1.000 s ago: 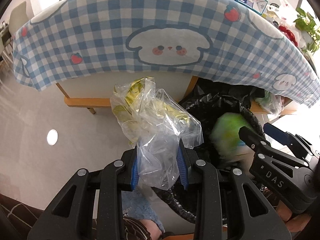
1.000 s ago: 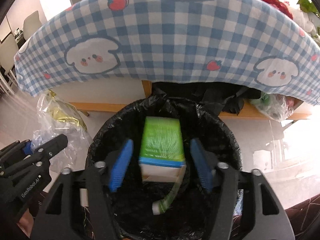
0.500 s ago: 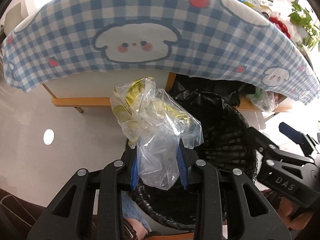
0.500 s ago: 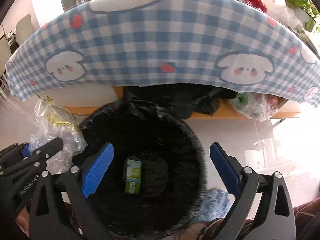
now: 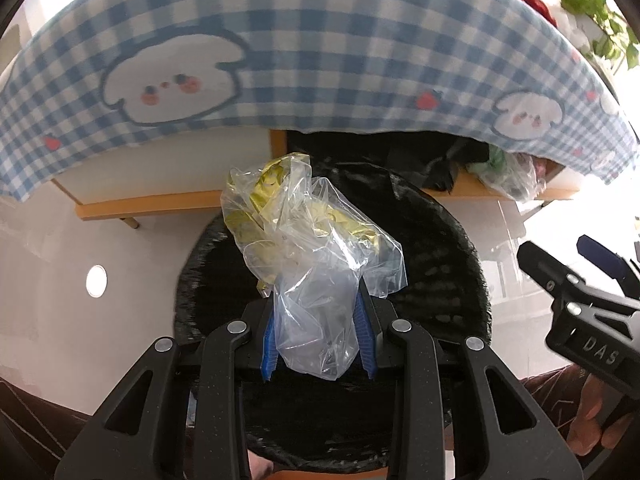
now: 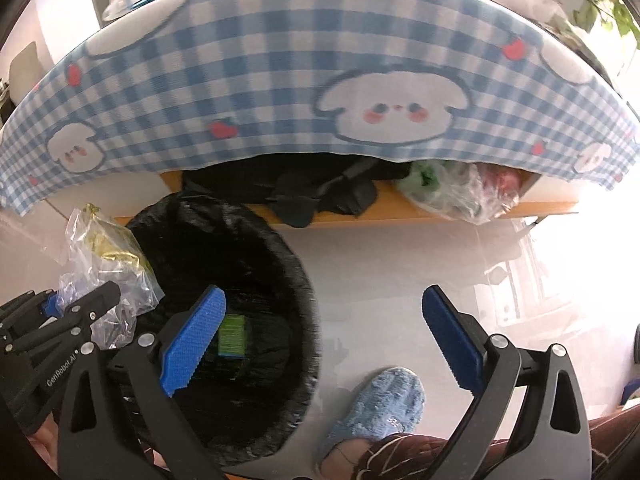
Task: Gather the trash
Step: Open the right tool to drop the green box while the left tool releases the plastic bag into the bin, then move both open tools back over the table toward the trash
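My left gripper (image 5: 318, 334) is shut on a crumpled clear plastic bag (image 5: 316, 248) with yellow wrappers inside, held above the black-lined trash bin (image 5: 452, 240). The same bag (image 6: 104, 264) shows at the left of the right wrist view, at the bin's (image 6: 296, 272) left rim. My right gripper (image 6: 320, 340) stands wide open with nothing between its blue pads (image 6: 192, 340), off to the right of the bin's mouth over the floor. A green box (image 6: 232, 334) lies at the bottom of the bin.
A table with a blue checked cloth (image 6: 280, 64) overhangs the bin. On a wooden shelf (image 6: 384, 208) under it lie dark cloths and a bag of items (image 6: 460, 184). A foot in a blue slipper (image 6: 380, 408) stands right of the bin on the pale floor.
The green box dropped from the right gripper into the bin as its jaws opened. The right gripper then shifted right, off the bin. The left gripper carried the bag over the bin's mouth.
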`<state>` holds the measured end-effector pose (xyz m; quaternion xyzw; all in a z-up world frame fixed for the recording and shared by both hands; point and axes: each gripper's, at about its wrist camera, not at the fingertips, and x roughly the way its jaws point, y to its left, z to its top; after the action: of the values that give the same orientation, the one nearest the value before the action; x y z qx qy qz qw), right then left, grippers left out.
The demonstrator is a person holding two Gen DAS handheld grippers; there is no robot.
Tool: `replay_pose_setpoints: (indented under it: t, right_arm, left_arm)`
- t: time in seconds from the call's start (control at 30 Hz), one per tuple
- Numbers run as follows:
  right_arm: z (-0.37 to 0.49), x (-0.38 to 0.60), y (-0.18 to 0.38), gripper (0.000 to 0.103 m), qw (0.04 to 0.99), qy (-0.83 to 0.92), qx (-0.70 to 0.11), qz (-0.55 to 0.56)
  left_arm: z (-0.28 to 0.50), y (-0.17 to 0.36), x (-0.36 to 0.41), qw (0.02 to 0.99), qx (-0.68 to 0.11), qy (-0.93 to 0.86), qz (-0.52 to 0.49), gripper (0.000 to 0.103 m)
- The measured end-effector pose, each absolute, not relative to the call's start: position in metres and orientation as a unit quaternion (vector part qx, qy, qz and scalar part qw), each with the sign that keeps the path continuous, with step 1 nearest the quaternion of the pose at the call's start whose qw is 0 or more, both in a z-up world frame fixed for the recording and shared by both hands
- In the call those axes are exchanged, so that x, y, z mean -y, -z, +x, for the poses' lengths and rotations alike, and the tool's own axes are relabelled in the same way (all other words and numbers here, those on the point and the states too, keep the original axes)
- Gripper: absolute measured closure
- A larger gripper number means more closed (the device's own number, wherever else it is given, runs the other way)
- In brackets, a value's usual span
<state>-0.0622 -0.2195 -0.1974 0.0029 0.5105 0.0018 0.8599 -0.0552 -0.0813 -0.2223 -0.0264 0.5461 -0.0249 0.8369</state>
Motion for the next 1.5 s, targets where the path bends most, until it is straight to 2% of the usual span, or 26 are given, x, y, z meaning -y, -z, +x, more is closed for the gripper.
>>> replay_pose_setpoints:
  t: [0.27, 0.4, 0.57, 0.7, 0.77, 0.83, 1.0, 1.5]
  right_arm:
    - [-0.062, 0.246, 0.195, 0.008, 0.858, 0.014, -0.513, 0.021]
    - [-0.061, 0.25, 0.196, 0.008, 0.857, 0.015, -0.514, 0.024]
    - [-0.06, 0.251, 0.196, 0.008, 0.857, 0.014, -0.514, 0.028]
    - [-0.059, 0.251, 0.196, 0.008, 0.858, 0.014, -0.513, 0.032]
    - [-0.058, 0.251, 0.195, 0.008, 0.858, 0.014, -0.512, 0.033]
    - [-0.057, 0.251, 0.192, 0.008, 0.86, 0.014, -0.509, 0.036]
    - [-0.055, 0.249, 0.178, 0.008, 0.867, 0.01, -0.496, 0.041]
    - [-0.049, 0.253, 0.116, 0.008, 0.901, 0.0, -0.431, 0.038]
  left_arm:
    - [-0.051, 0.232, 0.105, 0.831, -0.554, 0.039, -0.021, 0.071]
    - [-0.049, 0.237, 0.111, 0.828, -0.559, 0.042, -0.025, 0.066]
    - [-0.047, 0.24, 0.113, 0.831, -0.555, 0.033, -0.021, 0.053]
    - [-0.047, 0.234, 0.105, 0.838, -0.545, 0.025, -0.014, 0.034]
    - [-0.046, 0.229, 0.103, 0.842, -0.54, 0.022, -0.011, 0.029]
    - [-0.045, 0.222, 0.102, 0.848, -0.53, 0.023, -0.01, 0.018]
    - [-0.046, 0.204, 0.095, 0.861, -0.509, 0.02, -0.014, 0.006]
    - [-0.03, 0.136, 0.081, 0.885, -0.464, 0.016, -0.04, 0.006]
